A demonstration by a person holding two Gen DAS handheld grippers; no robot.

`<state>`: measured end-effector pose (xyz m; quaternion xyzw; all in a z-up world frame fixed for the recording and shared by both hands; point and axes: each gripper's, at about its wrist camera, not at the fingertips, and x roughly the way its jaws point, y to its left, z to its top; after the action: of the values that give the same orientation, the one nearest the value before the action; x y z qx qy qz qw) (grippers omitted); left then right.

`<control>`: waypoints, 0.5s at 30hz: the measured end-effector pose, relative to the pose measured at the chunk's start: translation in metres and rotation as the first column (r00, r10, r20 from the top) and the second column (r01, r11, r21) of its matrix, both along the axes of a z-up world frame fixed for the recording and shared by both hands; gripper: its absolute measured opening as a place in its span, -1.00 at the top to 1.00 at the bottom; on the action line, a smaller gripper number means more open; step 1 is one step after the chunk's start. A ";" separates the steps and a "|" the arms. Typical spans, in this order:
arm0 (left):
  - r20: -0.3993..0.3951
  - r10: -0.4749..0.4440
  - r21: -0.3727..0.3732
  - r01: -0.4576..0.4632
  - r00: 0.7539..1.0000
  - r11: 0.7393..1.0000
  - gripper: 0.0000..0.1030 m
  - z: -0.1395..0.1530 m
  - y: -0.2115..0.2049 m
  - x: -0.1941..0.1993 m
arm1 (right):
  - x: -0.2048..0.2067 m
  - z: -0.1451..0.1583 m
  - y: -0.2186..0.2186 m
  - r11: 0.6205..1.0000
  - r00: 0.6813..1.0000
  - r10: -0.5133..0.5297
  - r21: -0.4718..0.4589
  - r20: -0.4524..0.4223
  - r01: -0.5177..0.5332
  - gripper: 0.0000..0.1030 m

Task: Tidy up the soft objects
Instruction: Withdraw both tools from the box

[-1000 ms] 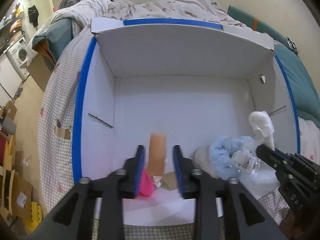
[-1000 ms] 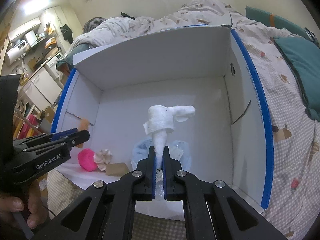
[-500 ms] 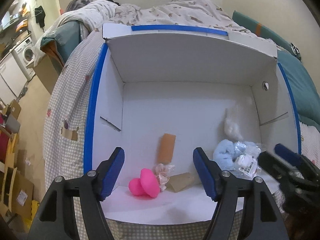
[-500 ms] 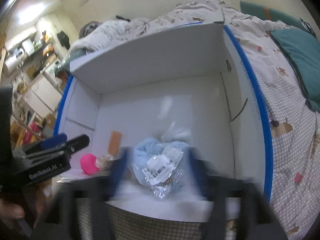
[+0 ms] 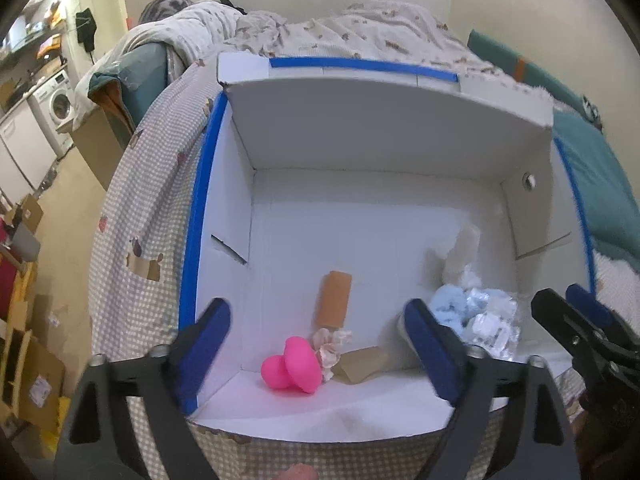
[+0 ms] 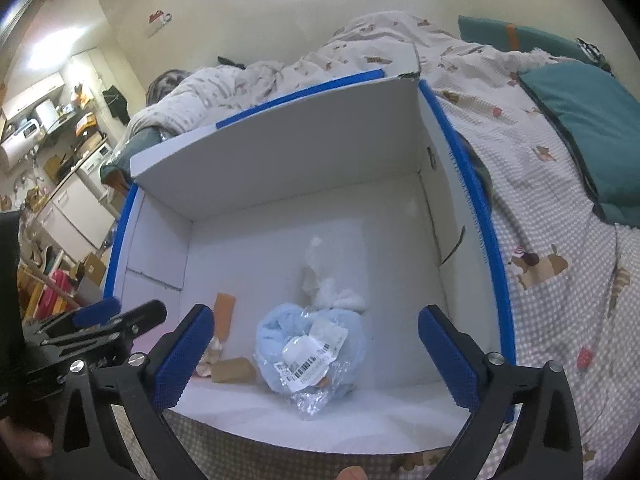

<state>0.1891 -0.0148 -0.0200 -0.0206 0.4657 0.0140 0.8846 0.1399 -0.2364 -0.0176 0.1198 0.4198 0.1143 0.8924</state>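
Observation:
A white cardboard box (image 5: pixel 384 148) (image 6: pixel 280 152) with blue-taped edges lies open on a bed. On its floor near the front lie a bright pink soft toy (image 5: pixel 291 369), a small cream frilly item (image 5: pixel 330 347), an orange strip (image 5: pixel 335 299) (image 6: pixel 224 314) and a tan cardboard piece (image 5: pixel 364 363) (image 6: pixel 234 369). To the right sits a light blue fluffy item in clear plastic with a barcode label (image 6: pixel 310 350) (image 5: pixel 472 314), and a white soft toy (image 6: pixel 332 294) (image 5: pixel 460 254) lies just behind it. My left gripper (image 5: pixel 318 346) is opening, nothing between its jaws. My right gripper (image 6: pixel 316 356) is opening wide, also empty.
The box rests on a checked bedspread (image 6: pixel 560 280) with a rumpled duvet (image 5: pixel 340 36) behind it. A teal pillow (image 6: pixel 584 128) lies at the right. Off the bed's left side are a washing machine (image 5: pixel 56 104), cardboard boxes (image 5: pixel 24 364) and kitchen shelves (image 6: pixel 48 120).
My right gripper let go of the white soft toy, which dropped into the box behind the blue item. My left gripper released the orange strip, which now lies on the box floor. Both jaws spread wide.

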 end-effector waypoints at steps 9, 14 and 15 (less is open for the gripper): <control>0.068 0.011 -0.047 -0.008 0.998 0.999 -0.99 0.029 0.011 -0.018 | -0.010 0.017 -0.010 0.999 0.999 -0.041 0.007 0.035 0.041 -1.00; 0.133 0.048 -0.064 -0.040 0.990 0.997 -0.99 0.053 0.023 -0.039 | -0.022 0.036 -0.009 0.999 0.997 -0.037 0.001 0.065 0.037 -1.00; 0.142 0.052 -0.069 -0.043 0.988 0.997 -0.99 0.057 0.025 -0.043 | -0.025 0.040 -0.008 0.999 0.997 -0.038 0.000 0.070 0.038 -1.00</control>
<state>0.1463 0.0101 0.0366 -0.0617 0.4002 0.0184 0.9141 0.1151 -0.2449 0.0222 0.1232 0.3860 0.1012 0.9086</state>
